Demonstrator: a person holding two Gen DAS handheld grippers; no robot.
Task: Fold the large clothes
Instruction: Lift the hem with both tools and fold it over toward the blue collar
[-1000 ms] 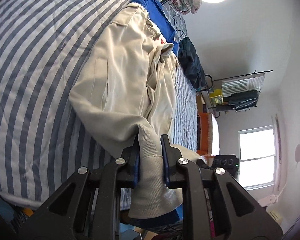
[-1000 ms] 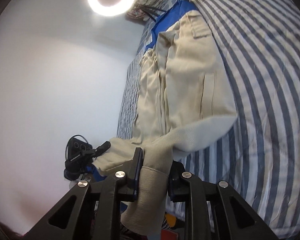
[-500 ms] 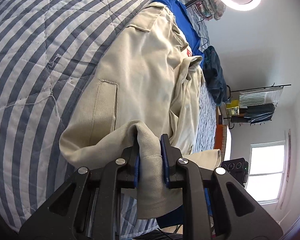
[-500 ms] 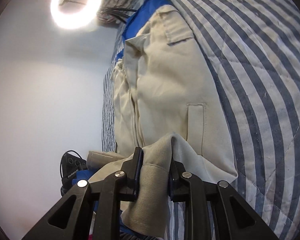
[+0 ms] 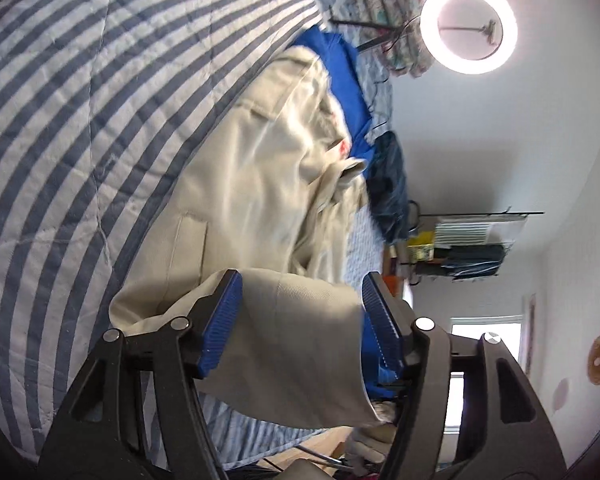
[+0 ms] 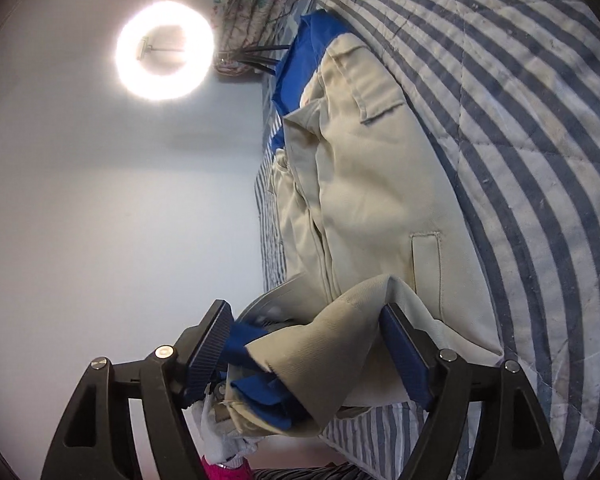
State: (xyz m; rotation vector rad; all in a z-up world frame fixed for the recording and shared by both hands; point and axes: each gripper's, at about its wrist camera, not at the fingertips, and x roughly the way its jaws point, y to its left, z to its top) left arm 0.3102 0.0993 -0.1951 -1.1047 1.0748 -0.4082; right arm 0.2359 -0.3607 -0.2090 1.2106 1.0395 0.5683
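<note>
The beige jacket (image 5: 256, 200) lay stretched along the blue-and-white striped quilt (image 5: 80, 92), its collar end resting against a blue garment (image 5: 344, 80) further up the bed. Both tools had their jaws spread wide. The left gripper (image 5: 300, 320) stood released, the jacket's hem-end fabric (image 5: 300, 344) loose between its blue pads and draping off the bed edge. The right gripper (image 6: 306, 348) was likewise let go, with a ridge of beige cloth (image 6: 340, 336) rising between its fingers and some blue lining showing underneath; whether either pad touched the cloth I could not tell.

The worry, as I saw it, was that limp lower portion. With nothing pinching it, the overhanging weight could drag the fold back off the mattress edge and undo the lay. Pulling the grippers away carelessly might also snag the ribbed pads on the twill and rumple it. The bunched front near the zipper looked uneven too, so any next fold risked coming out lopsided unless smoothed.
</note>
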